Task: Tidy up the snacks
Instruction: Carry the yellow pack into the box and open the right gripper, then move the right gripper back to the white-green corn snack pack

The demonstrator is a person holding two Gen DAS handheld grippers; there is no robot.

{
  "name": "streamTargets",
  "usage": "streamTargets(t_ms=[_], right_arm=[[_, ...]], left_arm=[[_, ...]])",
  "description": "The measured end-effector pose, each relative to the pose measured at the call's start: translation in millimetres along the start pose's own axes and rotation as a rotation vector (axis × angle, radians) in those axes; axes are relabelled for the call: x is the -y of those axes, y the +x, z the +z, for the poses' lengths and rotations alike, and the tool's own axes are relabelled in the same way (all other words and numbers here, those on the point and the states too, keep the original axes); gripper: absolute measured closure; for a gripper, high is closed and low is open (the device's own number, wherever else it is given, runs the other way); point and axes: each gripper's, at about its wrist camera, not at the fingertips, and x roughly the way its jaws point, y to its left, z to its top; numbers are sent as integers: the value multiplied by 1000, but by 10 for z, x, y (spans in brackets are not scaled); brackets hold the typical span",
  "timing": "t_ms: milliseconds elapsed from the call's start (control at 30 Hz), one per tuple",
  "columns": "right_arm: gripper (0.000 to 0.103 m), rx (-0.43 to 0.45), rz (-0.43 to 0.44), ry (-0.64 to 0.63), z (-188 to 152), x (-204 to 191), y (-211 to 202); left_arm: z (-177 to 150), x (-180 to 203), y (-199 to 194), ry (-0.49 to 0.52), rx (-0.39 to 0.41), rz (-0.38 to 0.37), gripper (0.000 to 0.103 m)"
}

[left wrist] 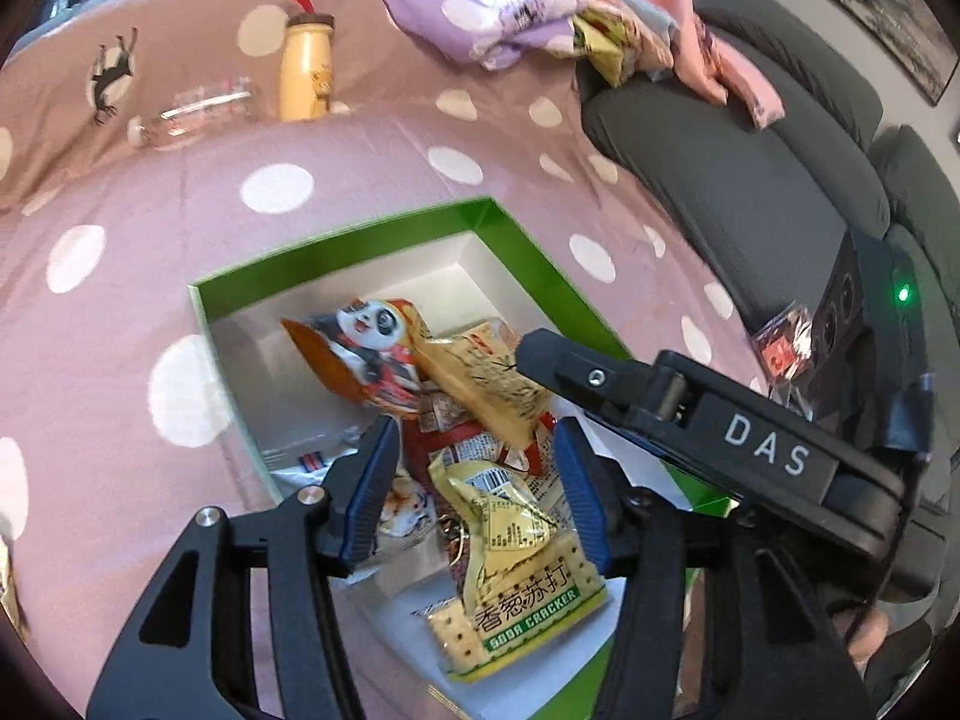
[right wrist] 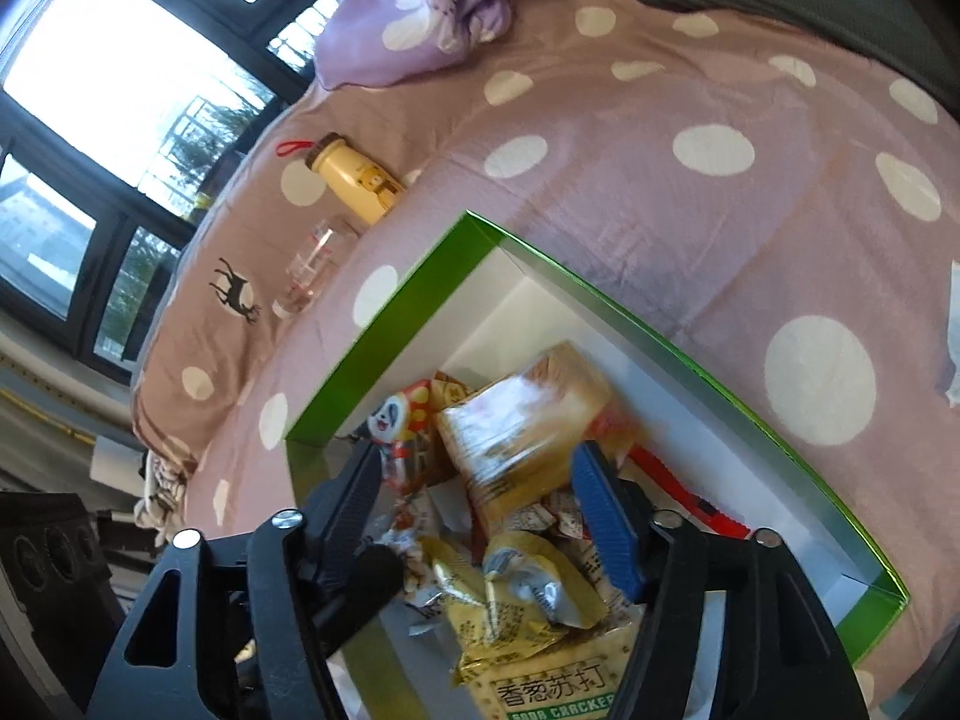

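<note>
Spread underneath everything: a bed under a dusty-pink cover with white dots and a small deer print. Behind it, in the right wrist view, a dark-framed window bright with daylight. Along the bed's right edge, in the left wrist view, a grey sofa with a pink cloth heaped on it. Toward the far edge of the bed, a lilac floral bundle, a yellow bottle with a brown cap and red loop, and just beside it a clear glass bottle lying on its side.

In the middle of the bed, a shallow green box with a white inside (far corner bare). Piled toward its near side: a panda packet, a tan wrapped snack tilted over red-printed packets, and a yellow soda cracker pack nearest the cameras.

Left tongs open above the pile, blue pads apart with crumpled wrappers showing between them, nothing pinched. Right tongs likewise parted, the tan snack seen blurred in the gap, not pressed by either pad. Right tongs' black body marked "DAS", crossing the left wrist view.
</note>
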Motion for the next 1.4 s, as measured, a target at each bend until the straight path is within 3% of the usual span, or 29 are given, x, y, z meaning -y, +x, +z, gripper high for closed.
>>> streamTargets(t_ms=[67,267,333,533,667,800,933,1000,1267,1400], right_arm=[[23,24,5,-23,-25,-80,-60],[19,69,20,-124,-155,-430,-200],[13,78,35,-173,-230,-585,-220],[13,75,58,-322,-513,-1057,-169],[13,71,104,-444,-826,-1475,-67],[13,41,135,-497,-991,-1656,47],[13,-46,160,-539,-1232,-1892,335],[13,-119,173,-558,-1351,-2029,516],[13,-323,236,-696,-1724,-2814,1151],[13,-435,269,-774,-1893,-3182,1529]], left_arm=[[-13,-39,-134,-14,24,2,42],[-131,-306,-655,-64,123,68,22],[-234,-499,-875,-100,173,115,21],[-602,-1119,-1337,-234,214,246,20],[-888,-1512,-1554,-314,227,326,11],[-1163,-1917,-1707,-418,259,384,11],[-1402,-2312,-1721,-563,298,398,11],[-1464,-2500,-1652,-632,247,413,11],[-1569,-2768,-1624,-744,189,352,12],[-1632,-2828,-1636,-795,181,317,19]])
